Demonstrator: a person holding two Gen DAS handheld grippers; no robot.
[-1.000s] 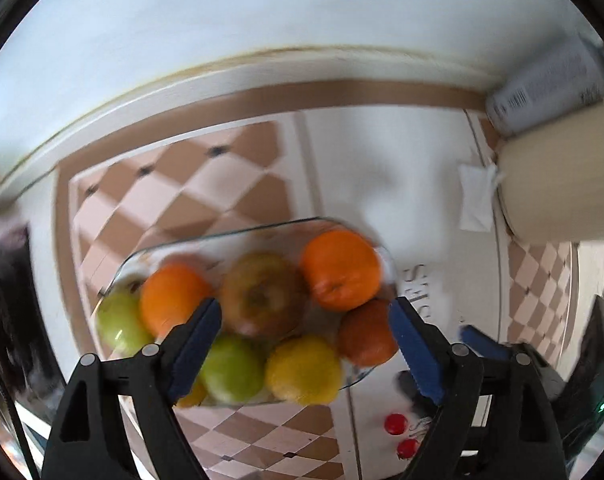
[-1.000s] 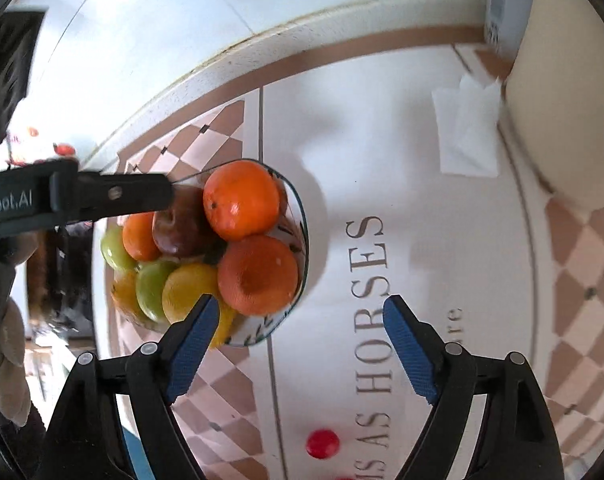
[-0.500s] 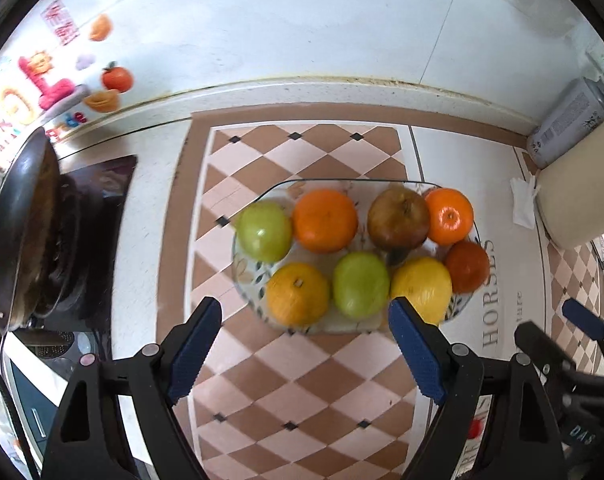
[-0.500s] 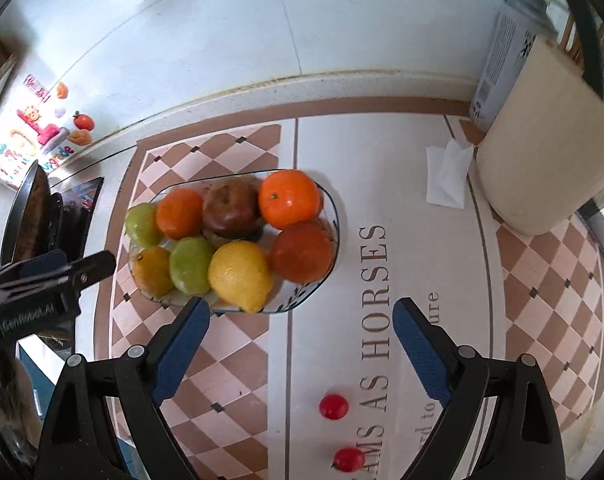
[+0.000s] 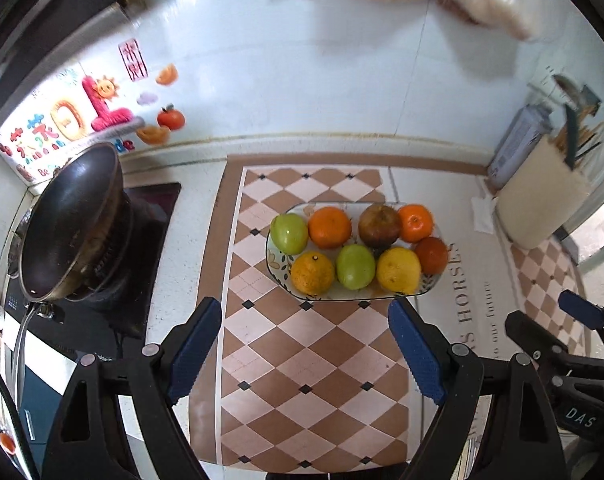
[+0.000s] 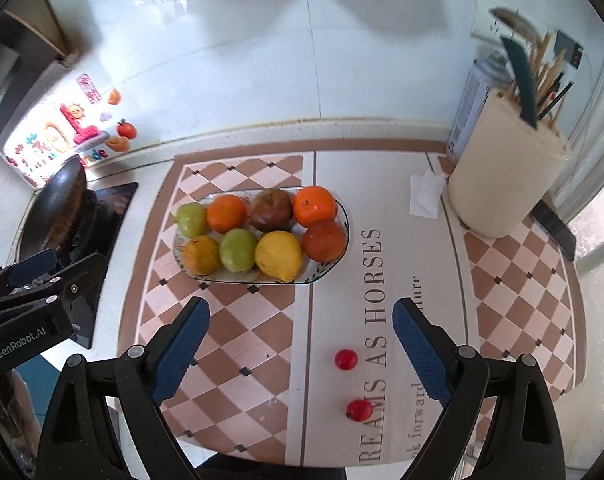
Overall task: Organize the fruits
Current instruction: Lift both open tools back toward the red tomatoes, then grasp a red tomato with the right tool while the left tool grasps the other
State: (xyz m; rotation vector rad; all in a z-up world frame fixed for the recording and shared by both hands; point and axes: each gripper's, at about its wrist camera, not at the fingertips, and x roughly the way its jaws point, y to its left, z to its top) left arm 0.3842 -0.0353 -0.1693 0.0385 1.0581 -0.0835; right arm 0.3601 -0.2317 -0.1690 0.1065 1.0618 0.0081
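So the plate (image 6: 338,258) in the middle of the frame already looks pretty sorted: eight fruits in two neat rows, green ones at the left end, oranges (image 6: 314,206) and a lemon (image 6: 278,255) toward the right. What's left, I'd guess, are the two small red fruits (image 6: 346,359) sitting loose on the surface, lower center of the right view. Left hand-held gripper (image 5: 310,350) and right hand-held gripper (image 6: 299,344) are both spread wide, holding nothing, hovering short of the plate.

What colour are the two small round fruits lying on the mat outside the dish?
Red; the two small fruits show best in the right wrist view.
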